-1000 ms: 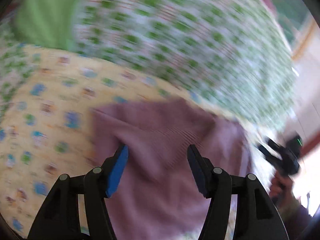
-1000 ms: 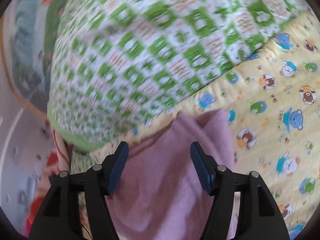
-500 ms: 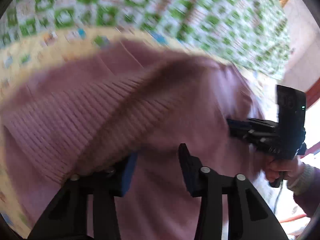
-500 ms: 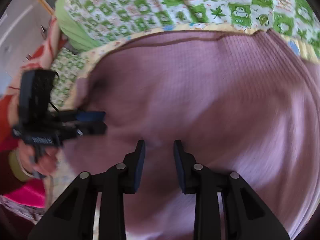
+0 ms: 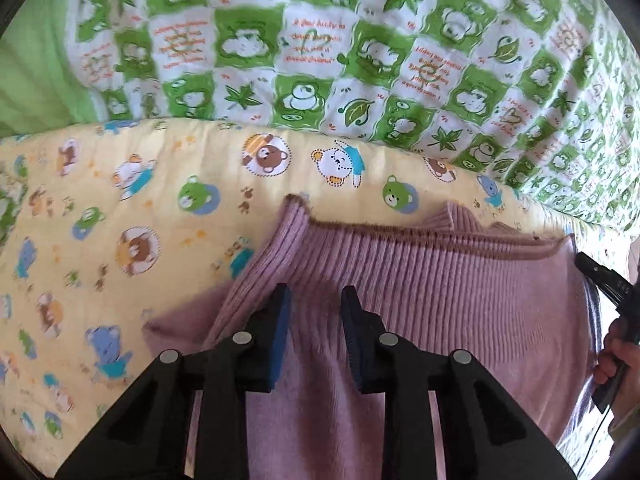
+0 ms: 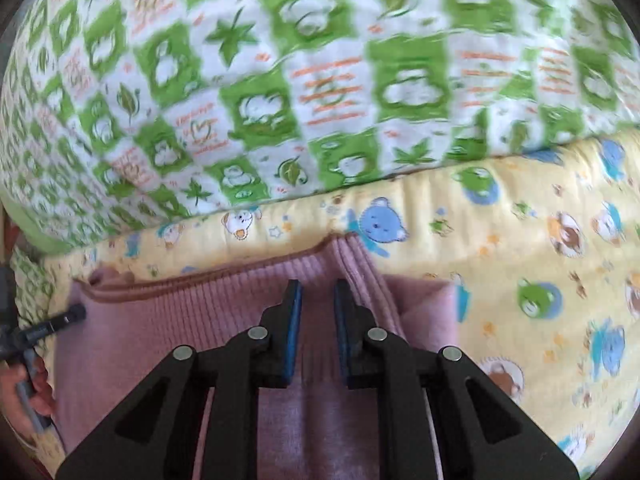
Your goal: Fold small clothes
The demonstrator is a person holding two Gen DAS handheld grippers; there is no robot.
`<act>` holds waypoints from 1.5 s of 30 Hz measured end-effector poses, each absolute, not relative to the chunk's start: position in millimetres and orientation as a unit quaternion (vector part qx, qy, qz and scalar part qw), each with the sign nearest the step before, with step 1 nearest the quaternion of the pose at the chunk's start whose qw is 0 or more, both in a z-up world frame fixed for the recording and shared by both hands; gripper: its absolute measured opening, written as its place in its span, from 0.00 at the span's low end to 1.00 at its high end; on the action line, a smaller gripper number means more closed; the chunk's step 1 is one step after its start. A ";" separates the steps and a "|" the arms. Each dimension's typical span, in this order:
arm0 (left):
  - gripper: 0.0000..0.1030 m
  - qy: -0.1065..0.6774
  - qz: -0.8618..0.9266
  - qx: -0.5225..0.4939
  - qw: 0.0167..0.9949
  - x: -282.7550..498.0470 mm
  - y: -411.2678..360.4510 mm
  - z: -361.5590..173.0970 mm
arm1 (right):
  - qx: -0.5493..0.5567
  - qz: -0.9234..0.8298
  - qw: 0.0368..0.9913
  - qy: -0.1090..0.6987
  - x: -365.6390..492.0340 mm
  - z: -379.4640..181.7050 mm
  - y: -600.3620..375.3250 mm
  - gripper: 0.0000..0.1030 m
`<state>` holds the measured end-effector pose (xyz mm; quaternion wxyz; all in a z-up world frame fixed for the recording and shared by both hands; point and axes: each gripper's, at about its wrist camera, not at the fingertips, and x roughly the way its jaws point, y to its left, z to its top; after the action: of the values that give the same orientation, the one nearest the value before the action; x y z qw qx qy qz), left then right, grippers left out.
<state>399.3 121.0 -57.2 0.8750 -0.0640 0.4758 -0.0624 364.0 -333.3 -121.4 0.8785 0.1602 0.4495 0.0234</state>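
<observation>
A small mauve ribbed knit garment (image 5: 420, 296) lies on a yellow bear-print quilt (image 5: 120, 208), its ribbed hem folded over to the far side. My left gripper (image 5: 316, 300) is over its left part, jaws a narrow gap apart with ribbed cloth between the pads. My right gripper (image 6: 318, 292) is over the garment's right part (image 6: 200, 320), jaws nearly shut with a fold of cloth between them. Each gripper shows at the edge of the other's view: the right one (image 5: 608, 284) and the left one (image 6: 48, 324).
A green-and-white frog-print blanket (image 5: 360, 48) is bunched behind the quilt and fills the top of both views (image 6: 320, 80). A plain green cloth (image 5: 36, 60) lies far left. The yellow quilt (image 6: 540, 260) stretches out to the right of the garment.
Both grippers were open above the garment, then closed on its near edge, lifted it and carried it forward. The garment now lies folded with the ribbed hem at the far side.
</observation>
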 end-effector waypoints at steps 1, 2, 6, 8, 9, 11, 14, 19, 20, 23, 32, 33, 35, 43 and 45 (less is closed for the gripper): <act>0.27 0.475 -0.059 -0.069 0.875 392.0 123.7 -52.9 | 0.161 0.022 0.879 0.448 359.0 -116.8 -333.9 0.19; 0.31 0.474 -0.056 -0.073 0.876 382.7 128.1 -48.1 | 0.161 0.023 0.882 0.442 351.4 -109.2 -333.3 0.19; 0.46 0.461 -0.088 -0.092 0.878 325.9 115.5 -25.9 | 0.180 0.076 0.879 0.435 315.8 -85.4 -324.7 0.19; 0.48 0.464 -0.102 -0.101 0.874 295.6 108.0 -26.0 | 0.177 0.116 0.871 0.444 294.7 -81.1 -310.2 0.21; 0.48 0.466 -0.098 -0.098 0.874 286.5 105.6 -28.7 | 0.171 0.137 0.864 0.453 280.8 -81.8 -301.1 0.25; 0.49 0.476 -0.086 -0.083 0.871 273.1 105.0 -39.9 | 0.160 0.157 0.852 0.474 259.9 -88.5 -291.4 0.37; 0.49 0.501 -0.047 -0.096 0.859 269.6 125.7 -61.1 | 0.125 0.145 0.836 0.515 233.3 -110.0 -289.4 0.42; 0.49 0.510 0.008 -0.075 0.857 272.3 163.9 -77.3 | 0.151 0.087 0.832 0.526 204.5 -119.3 -340.7 0.39; 0.48 0.513 0.006 -0.076 0.855 272.2 171.1 -80.4 | 0.141 0.076 0.834 0.528 199.1 -117.8 -350.1 0.39; 0.63 0.512 0.041 -0.073 0.855 269.4 192.4 -81.3 | 0.133 0.060 0.836 0.529 194.3 -114.2 -356.7 0.28; 0.63 0.502 0.032 -0.155 0.850 206.4 224.8 -55.1 | 0.186 0.042 0.846 0.497 196.9 -83.7 -348.9 0.37; 0.63 0.504 0.029 -0.170 0.846 193.7 224.3 -54.1 | 0.189 0.054 0.848 0.492 197.3 -78.5 -340.8 0.37; 0.64 0.509 0.028 -0.198 0.837 170.4 224.3 -55.8 | 0.193 0.076 0.849 0.486 198.7 -72.6 -323.8 0.38; 0.64 0.545 0.024 -0.288 0.787 132.7 188.7 -80.4 | 0.173 0.157 0.830 0.506 213.4 -80.8 -248.1 0.39; 0.64 0.551 0.021 -0.309 0.775 129.3 185.8 -89.1 | 0.162 0.178 0.822 0.516 224.2 -86.7 -225.8 0.39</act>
<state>129.3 185.8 -89.1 0.7746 -0.3094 0.5512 0.0214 224.2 -225.8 -86.7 0.8223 0.1617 0.5156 0.1785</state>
